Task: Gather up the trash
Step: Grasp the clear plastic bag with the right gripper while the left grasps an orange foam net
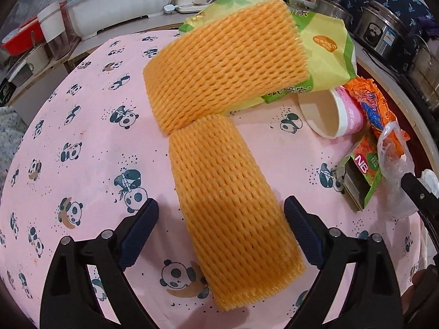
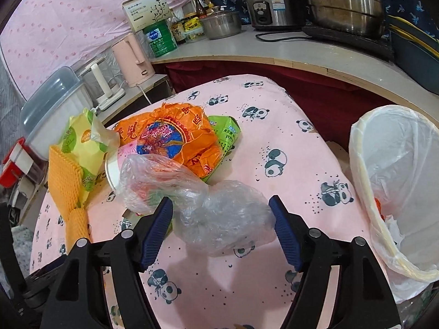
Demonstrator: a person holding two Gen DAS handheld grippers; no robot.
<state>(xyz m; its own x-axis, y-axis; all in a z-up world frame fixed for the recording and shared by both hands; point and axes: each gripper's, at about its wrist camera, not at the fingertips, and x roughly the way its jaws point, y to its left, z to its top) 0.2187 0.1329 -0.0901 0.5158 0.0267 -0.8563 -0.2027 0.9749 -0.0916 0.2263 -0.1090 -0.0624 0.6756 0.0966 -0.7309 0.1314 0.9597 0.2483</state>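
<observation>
Two orange foam fruit nets lie on the pink panda tablecloth. The near net runs between the fingers of my left gripper, which is open around it. The far net rests on a yellow-green bag. Beside them are a tipped pink paper cup, an orange wrapper and a green box. In the right wrist view a crumpled clear plastic bag sits between the fingers of my right gripper, which is open. Behind it lies the orange wrapper.
A bin with a white liner stands at the table's right edge with some trash inside. Behind the table a counter holds a rice cooker, steel pots, bottles and a pink kettle. A white lidded tub stands at the left.
</observation>
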